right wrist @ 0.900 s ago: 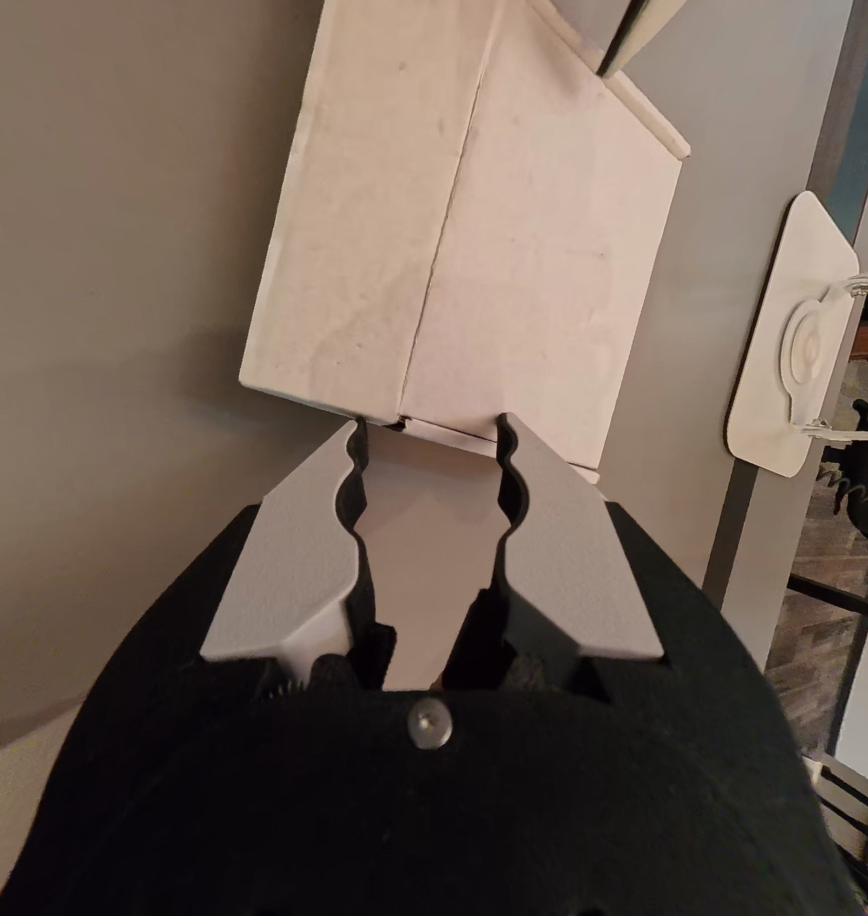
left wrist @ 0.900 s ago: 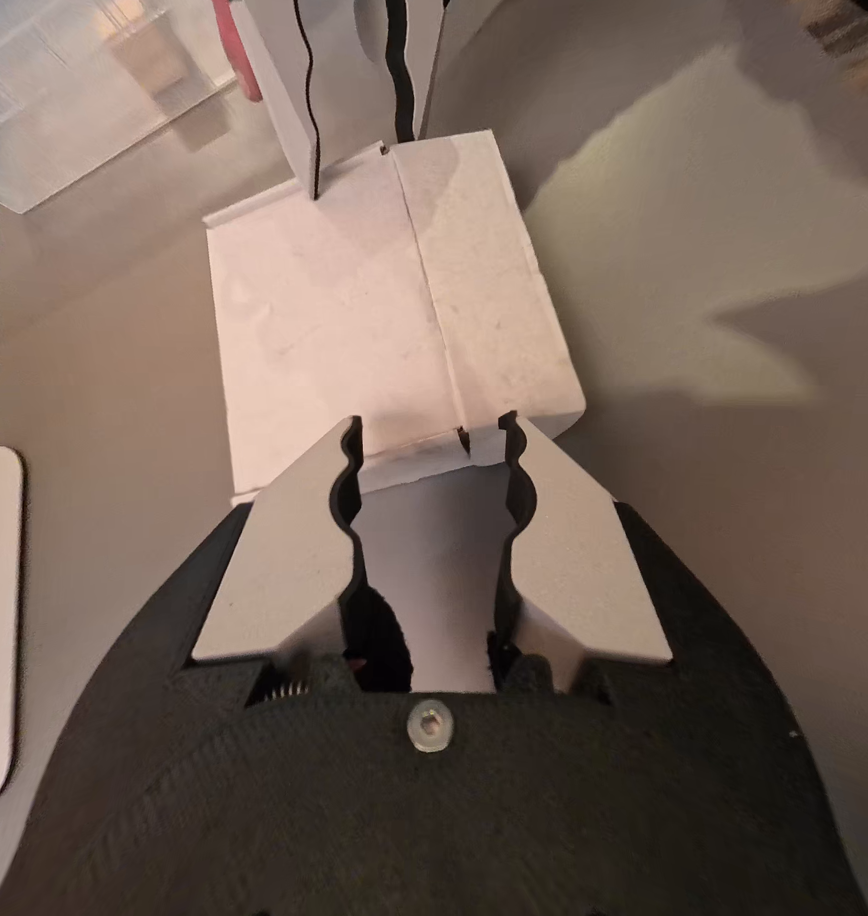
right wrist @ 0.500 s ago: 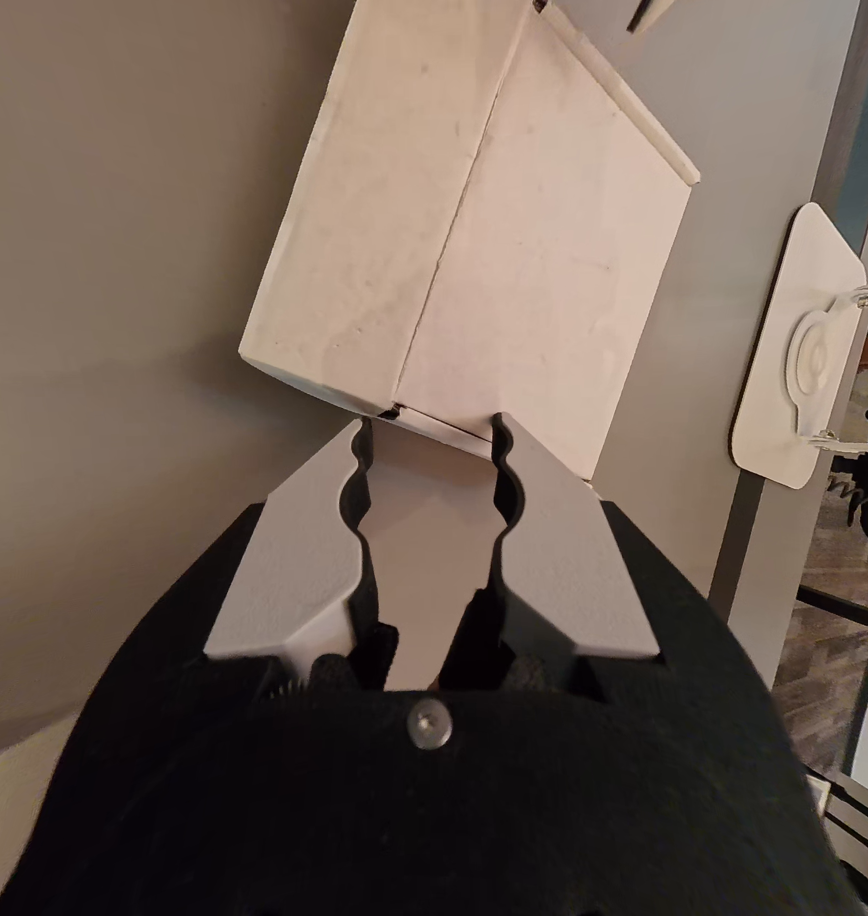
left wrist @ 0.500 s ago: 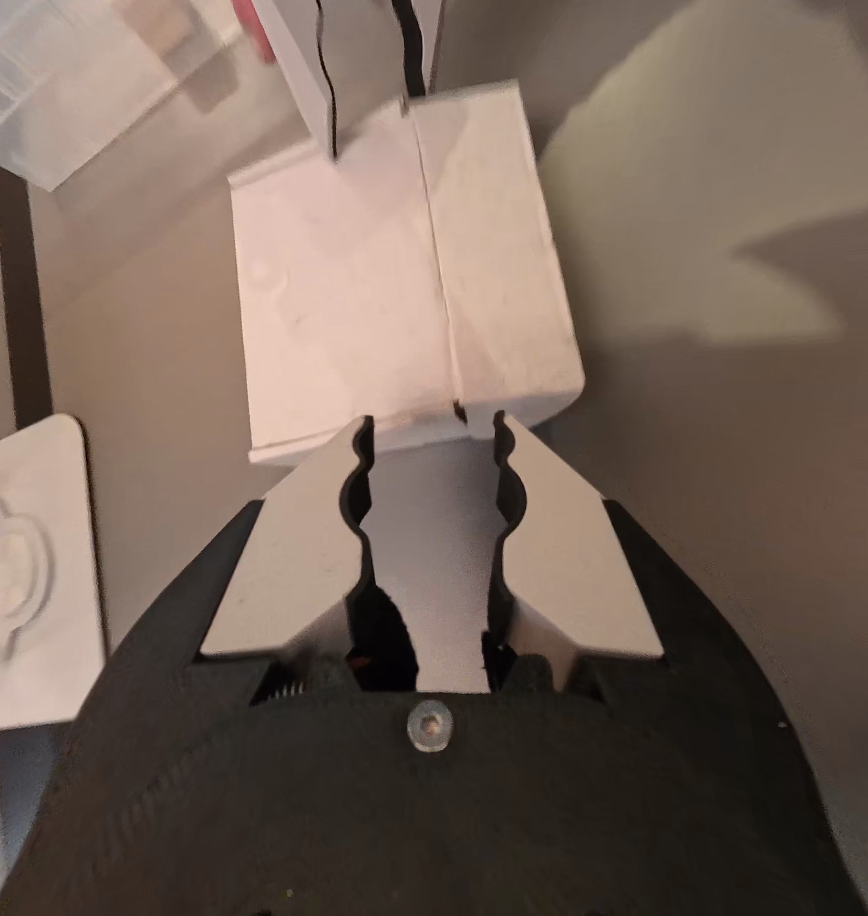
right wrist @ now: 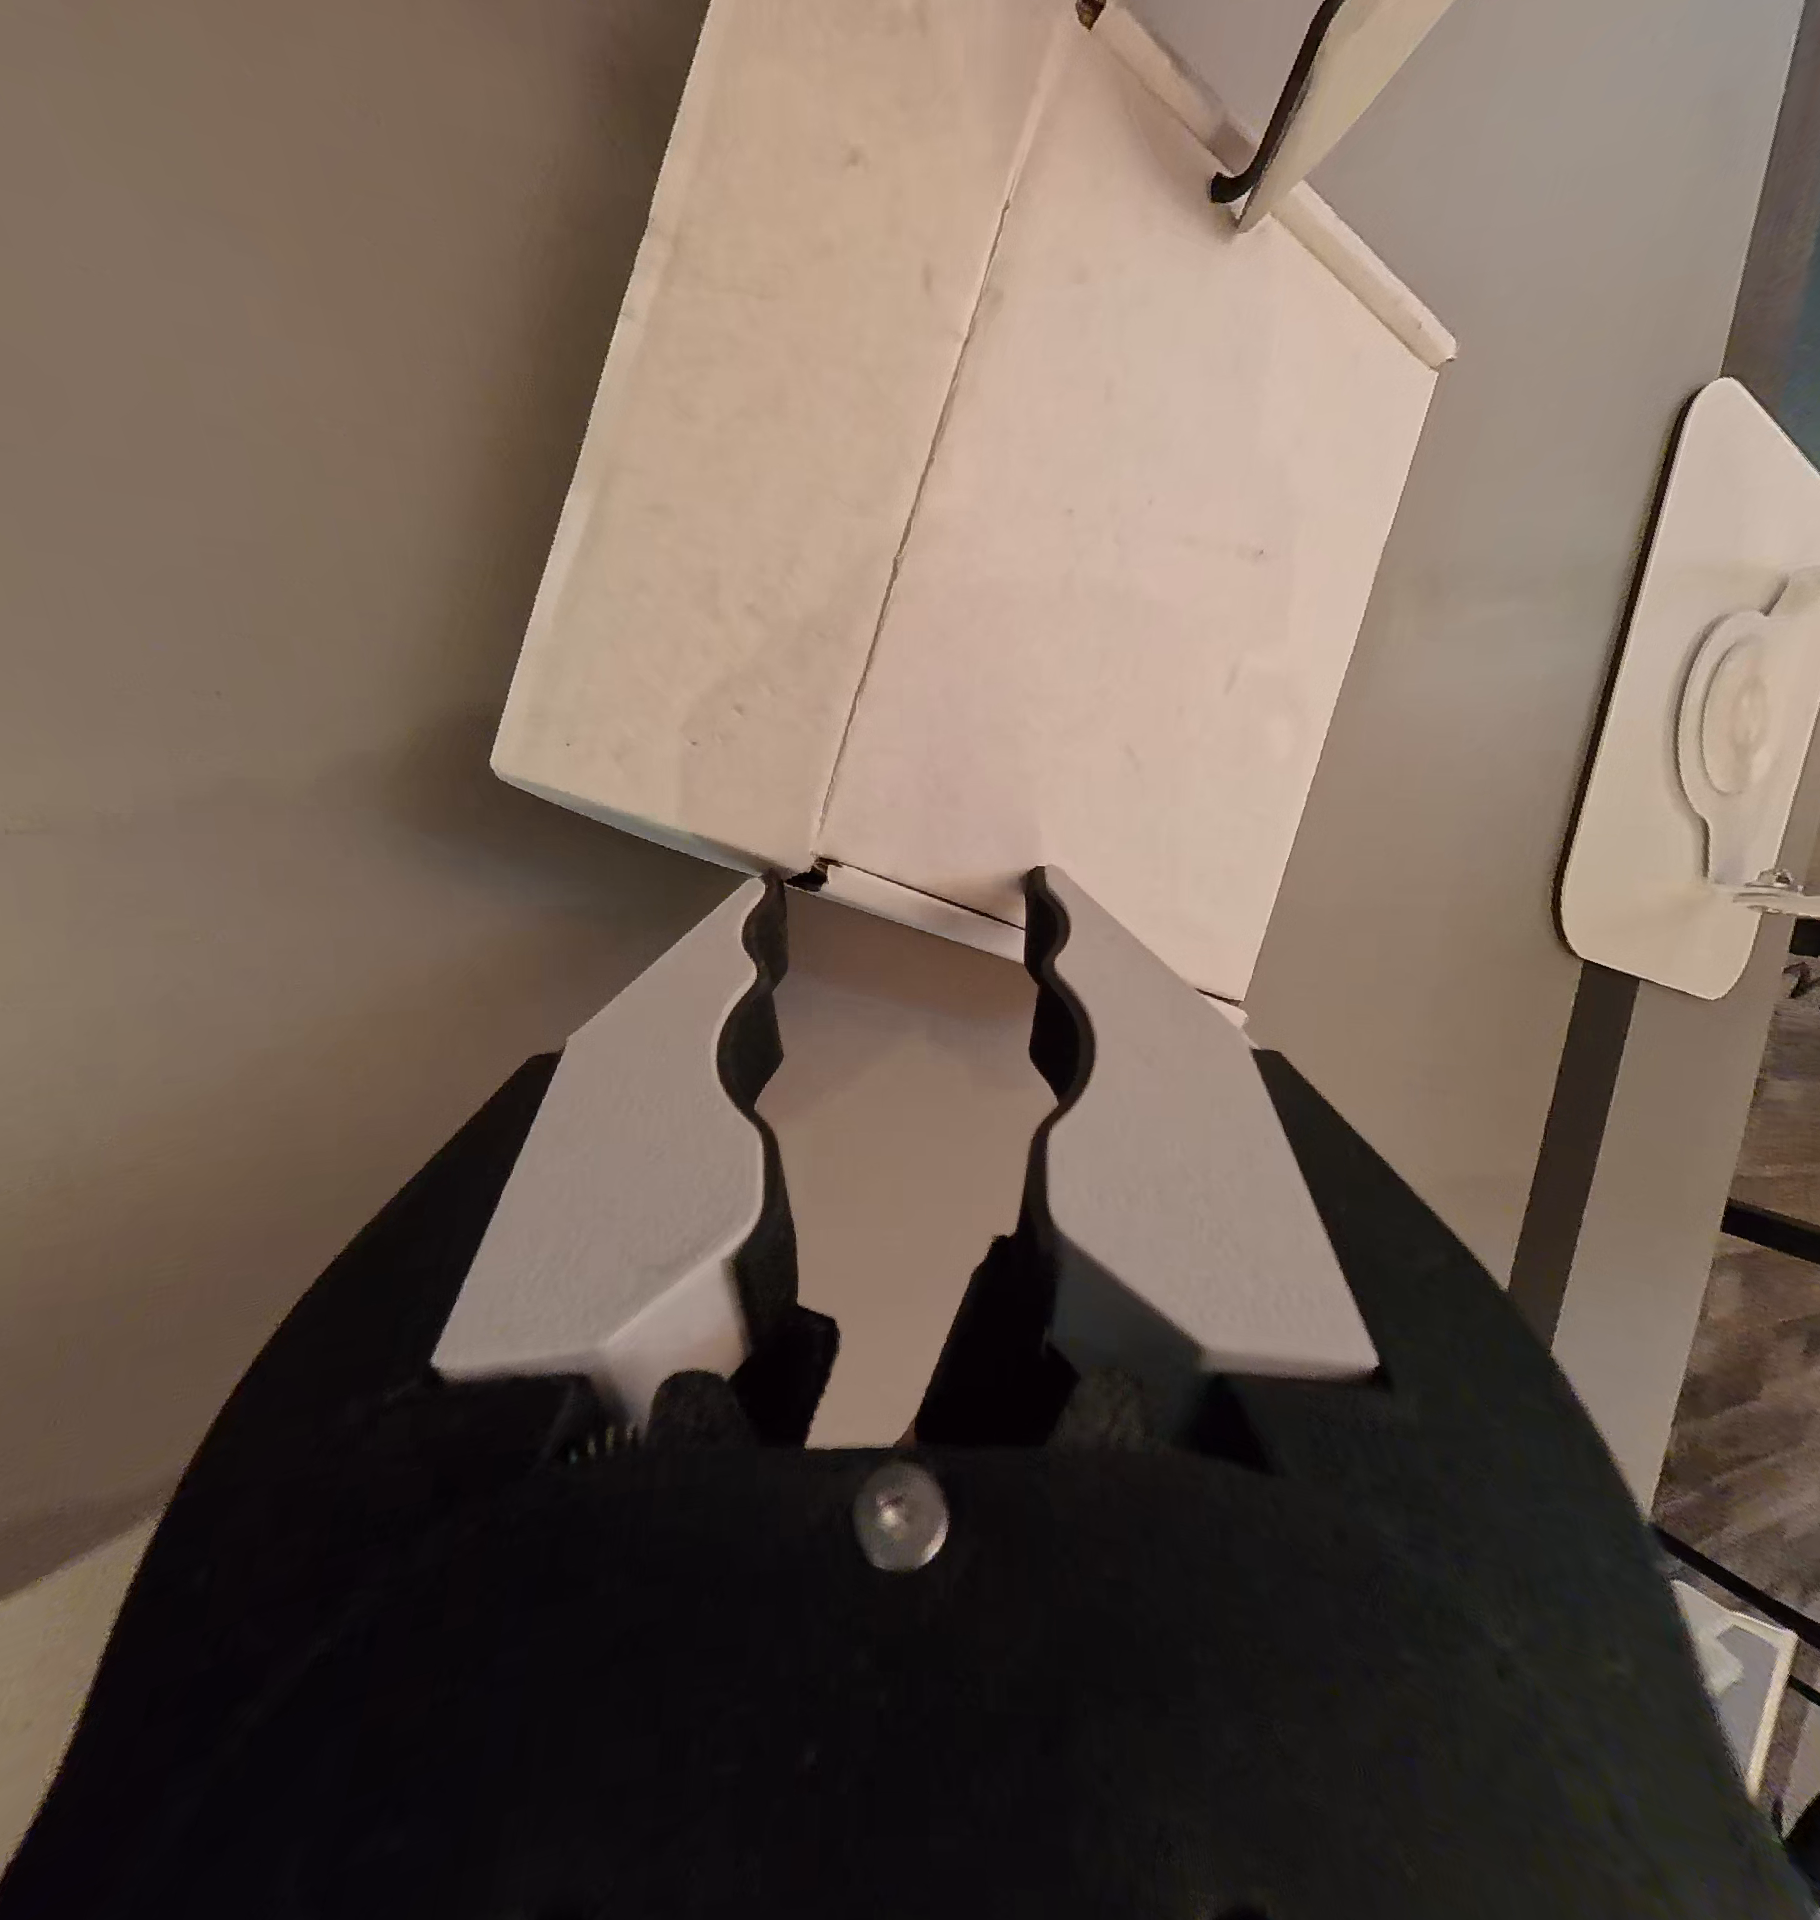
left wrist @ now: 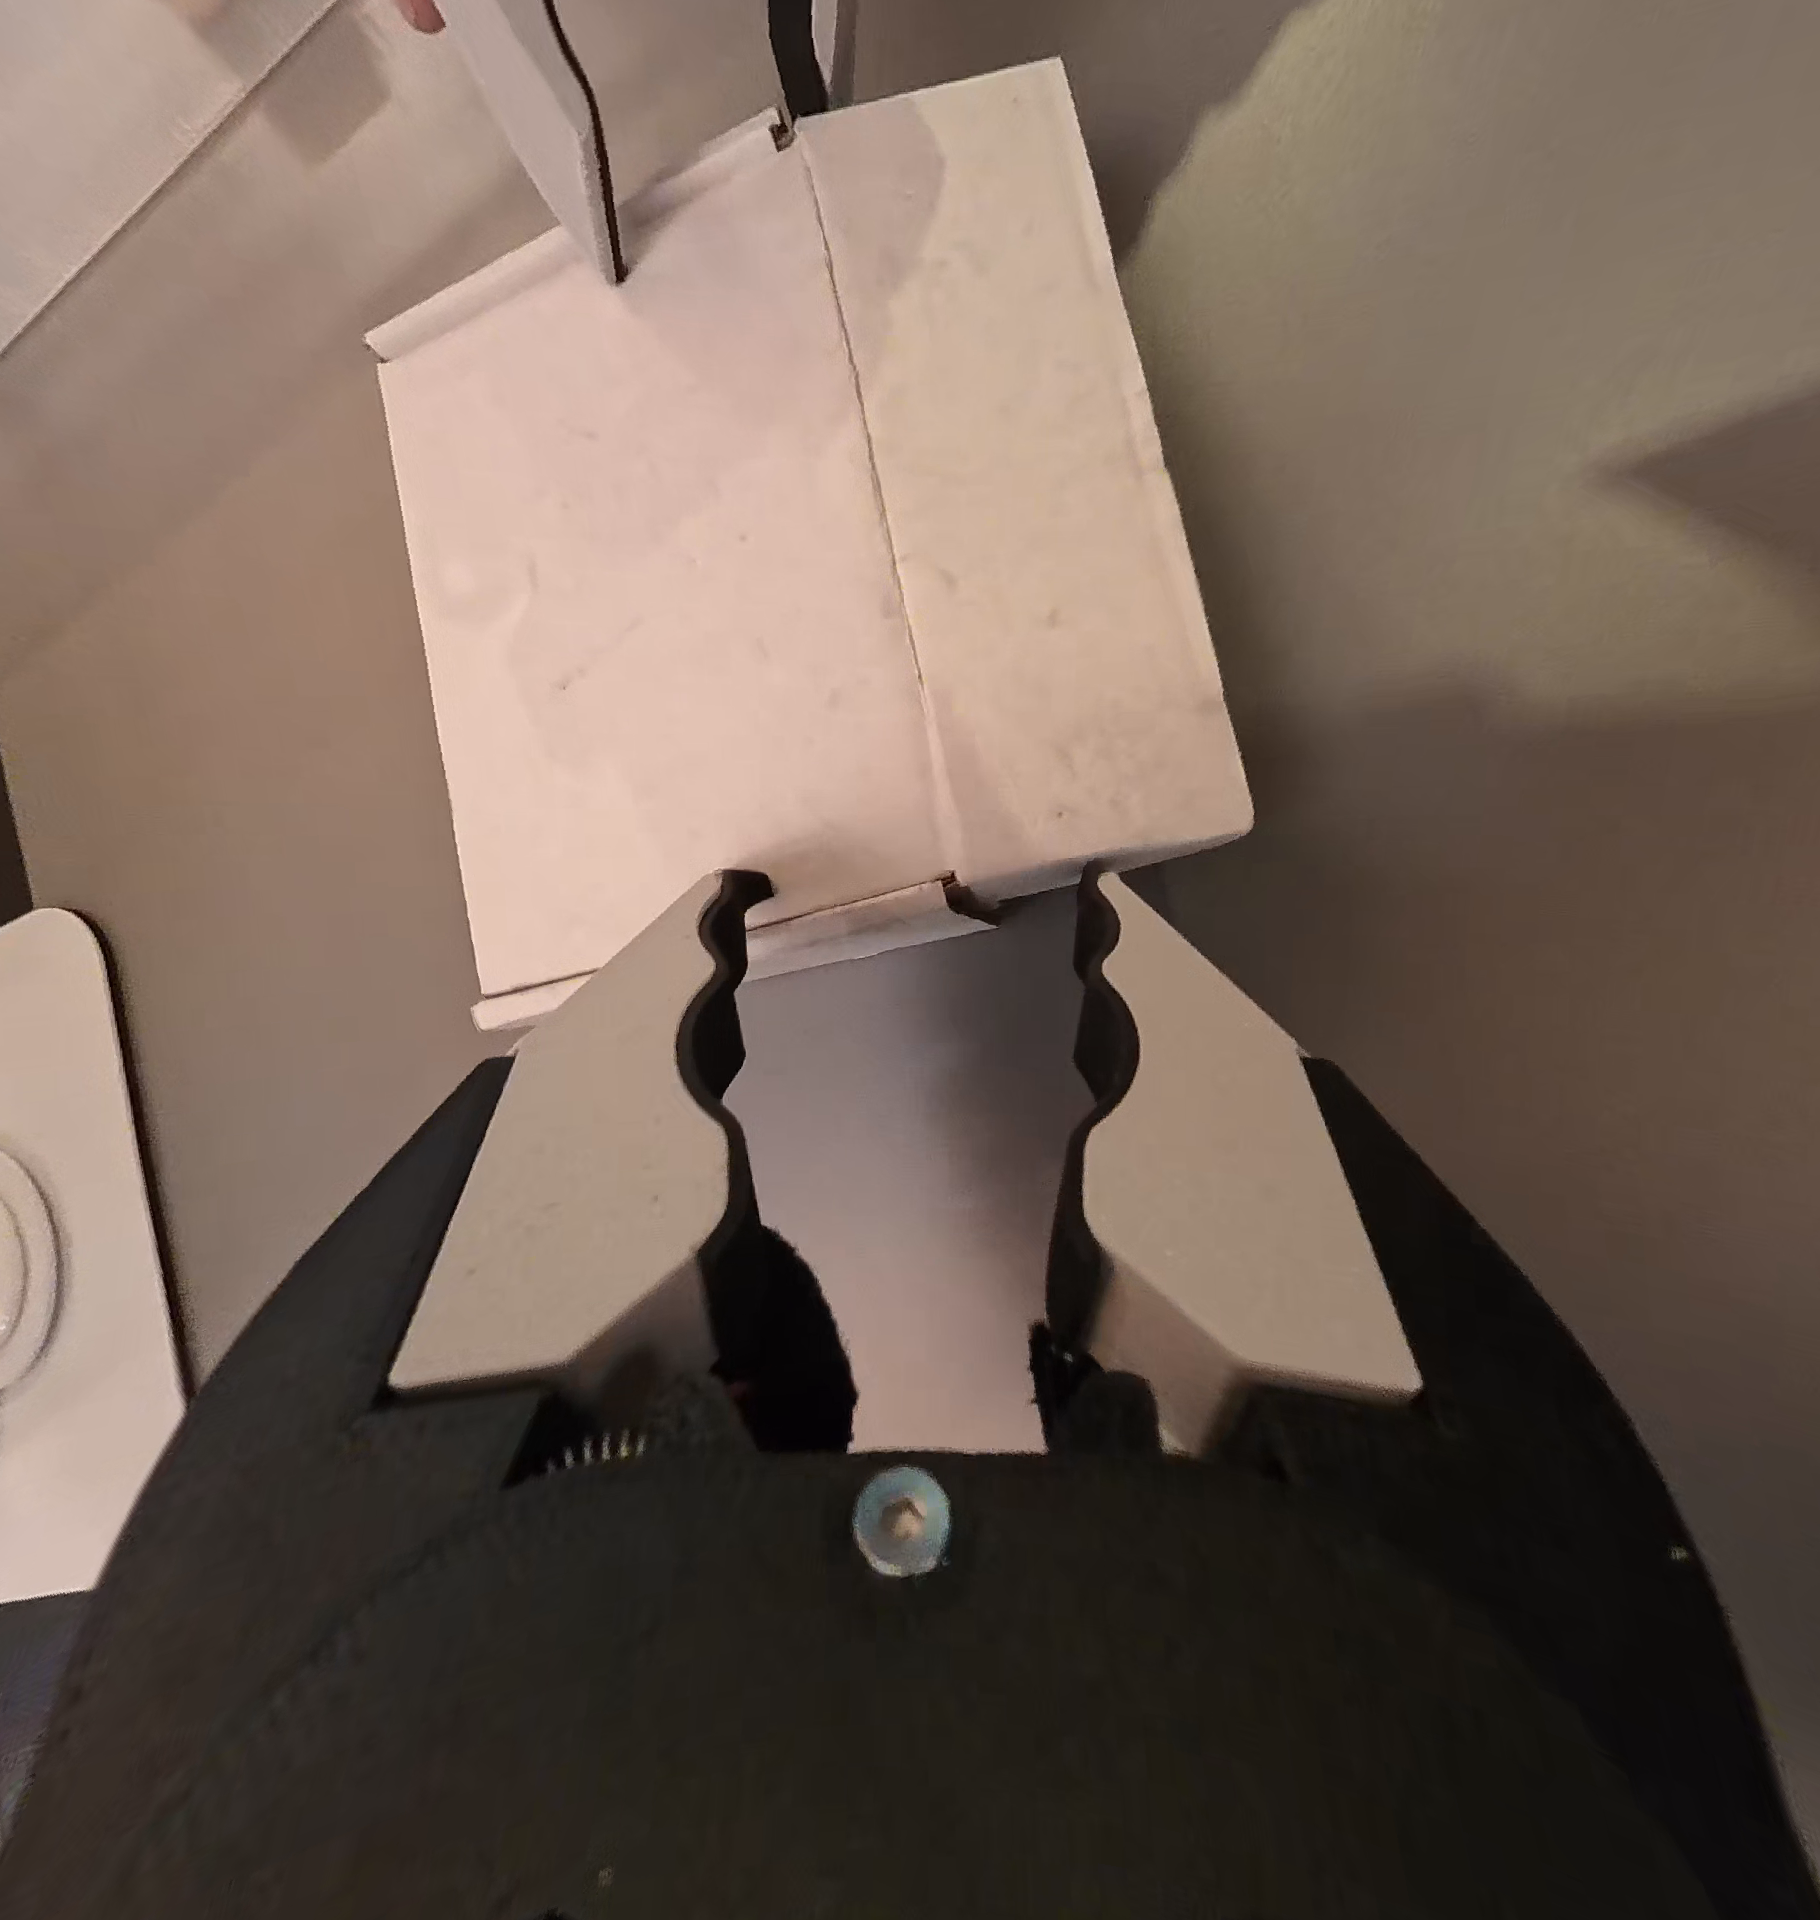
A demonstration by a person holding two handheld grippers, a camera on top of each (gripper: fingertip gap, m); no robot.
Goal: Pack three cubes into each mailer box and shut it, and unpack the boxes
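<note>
A closed white mailer box (left wrist: 781,540) is held between the two grippers above the grey table (left wrist: 1508,1039), tilted so one long edge points up. The left gripper (left wrist: 916,894) meets one end of the box, its jaws parted to a middling gap with the tips pressed against the end face. The right gripper (right wrist: 901,888) meets the opposite end (right wrist: 968,520), jaws a little narrower, tips also against the cardboard. Neither pair pinches anything. A white plate with a clear hook (right wrist: 1737,686) sits at the table's edge. A clear plastic bin (left wrist: 85,156) stands at the far corner.
</note>
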